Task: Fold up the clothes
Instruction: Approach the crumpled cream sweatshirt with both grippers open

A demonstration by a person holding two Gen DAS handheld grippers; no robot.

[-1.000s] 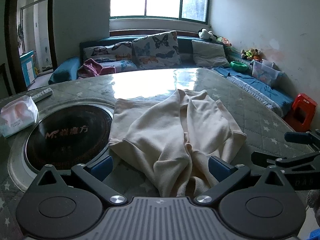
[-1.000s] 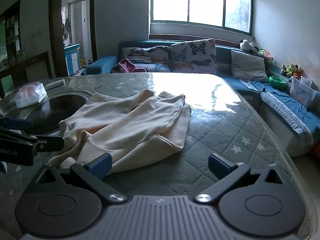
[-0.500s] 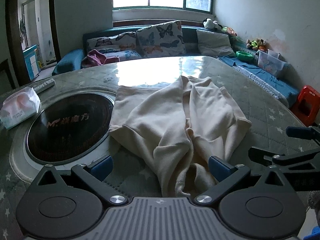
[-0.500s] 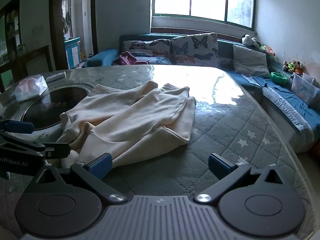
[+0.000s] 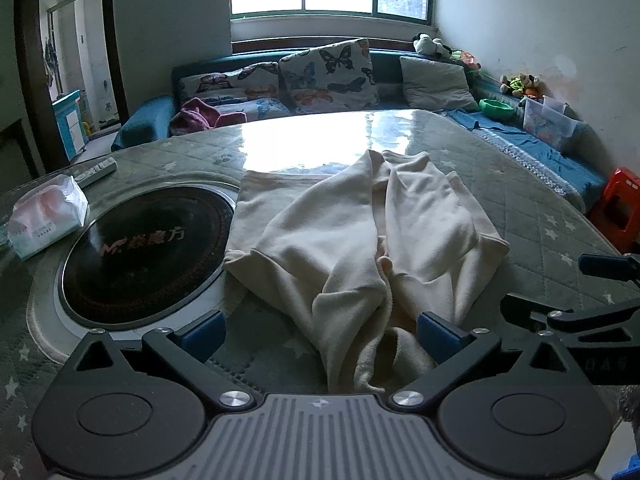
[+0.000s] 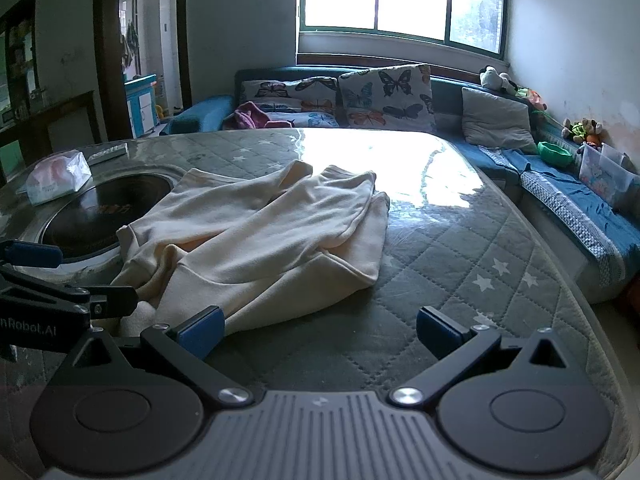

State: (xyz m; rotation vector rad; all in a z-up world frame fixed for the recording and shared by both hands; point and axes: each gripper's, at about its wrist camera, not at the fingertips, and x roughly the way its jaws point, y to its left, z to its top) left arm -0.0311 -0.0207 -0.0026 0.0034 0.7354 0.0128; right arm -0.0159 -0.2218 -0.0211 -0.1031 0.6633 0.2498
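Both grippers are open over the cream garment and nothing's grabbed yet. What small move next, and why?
Probably ease the left gripper forward and down onto the near bunched end of the cream garment, then close. Its jaws stand open with that end lying between the fingertips, and nothing is gripped. The right gripper is open too, with only the garment's edge by its left finger.

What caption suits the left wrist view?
Open left gripper poised over the near end of a crumpled cream garment on the quilted table.
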